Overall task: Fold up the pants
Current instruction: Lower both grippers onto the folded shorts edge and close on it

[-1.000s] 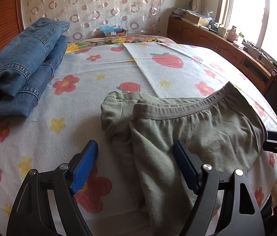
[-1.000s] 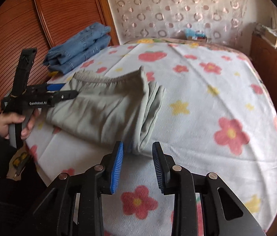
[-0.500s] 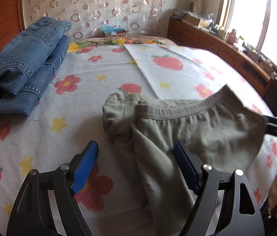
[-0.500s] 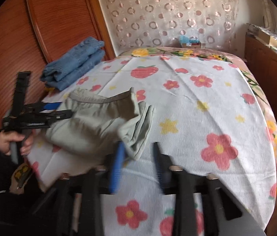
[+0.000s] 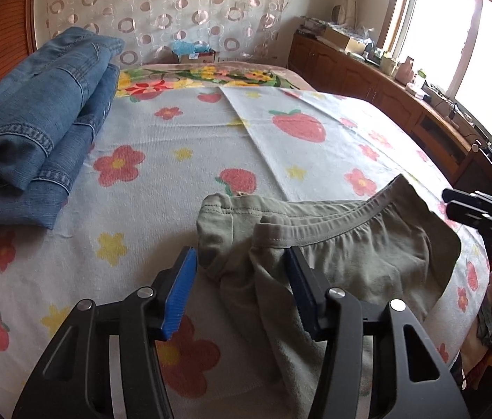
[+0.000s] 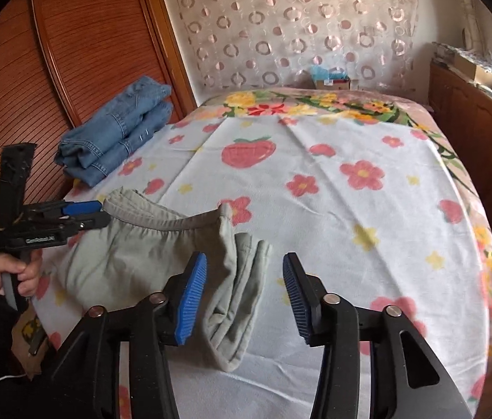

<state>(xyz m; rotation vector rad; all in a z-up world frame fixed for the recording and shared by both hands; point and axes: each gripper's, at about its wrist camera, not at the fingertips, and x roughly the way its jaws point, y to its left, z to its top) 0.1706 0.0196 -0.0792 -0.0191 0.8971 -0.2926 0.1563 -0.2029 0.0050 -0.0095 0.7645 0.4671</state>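
Note:
Grey-green pants [image 5: 350, 255] lie folded on the near part of the bed, waistband facing away from me. My left gripper [image 5: 240, 251] straddles their bunched left corner. Its jaws are closing with the cloth between them, and the blue pad [image 5: 179, 296] on the left still stands off the fabric. The right wrist view shows the same pants [image 6: 134, 258], with their folded leg edge lying between the fingers of my right gripper [image 6: 245, 255]. Those jaws are opening and do not press on the cloth. The left gripper [image 6: 71, 213], held in a hand, appears at the pants' far-left side.
Folded blue jeans [image 5: 29, 132] are stacked at the far left of the flower-and-strawberry sheet [image 5: 176, 132]. A wooden wardrobe [image 6: 36, 70] stands left of the bed. Low wooden cabinets [image 5: 385, 83] run under the window on the right. A small box [image 6: 329, 76] sits at the bed's head.
My left jaws have narrowed around the pants' corner. My right jaws have spread wider and that gripper has drawn back a little, so the folded leg edge now lies between its fingers.

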